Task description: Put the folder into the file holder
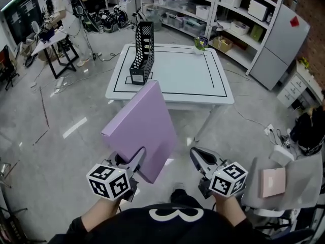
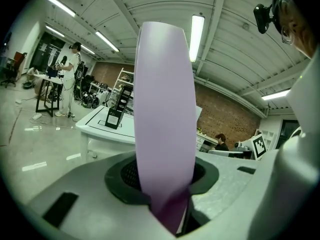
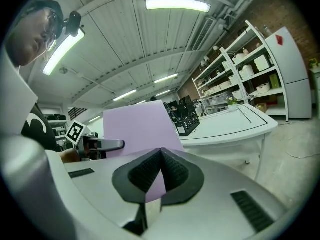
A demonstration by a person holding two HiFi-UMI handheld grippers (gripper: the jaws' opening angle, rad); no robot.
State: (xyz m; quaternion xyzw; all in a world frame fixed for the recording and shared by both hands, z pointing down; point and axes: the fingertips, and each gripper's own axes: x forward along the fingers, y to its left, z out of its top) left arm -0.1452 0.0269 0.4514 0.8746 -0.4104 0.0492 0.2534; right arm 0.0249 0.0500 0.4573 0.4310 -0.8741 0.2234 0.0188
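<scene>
A lilac folder [image 1: 142, 128] is held up off the floor, tilted, with one lower corner pinched in my left gripper [image 1: 138, 159]. In the left gripper view the folder [image 2: 165, 109] stands edge-on between the pads, with the left gripper [image 2: 167, 204] shut on it. The black mesh file holder [image 1: 142, 52] stands upright near the left side of the white table [image 1: 203, 75], well ahead of both grippers. My right gripper [image 1: 197, 156] hangs to the folder's right, its pads closed together with nothing in them. The right gripper [image 3: 160, 151] looks toward the folder [image 3: 140, 126] and the file holder [image 3: 185, 116].
A small potted plant [image 1: 200, 43] stands at the table's far right corner. Storage shelves [image 1: 228, 14] and a grey cabinet [image 1: 282, 39] line the back right. A person [image 1: 63, 14] works at a bench at the far left. A chair [image 1: 284, 187] with a pink item is close on my right.
</scene>
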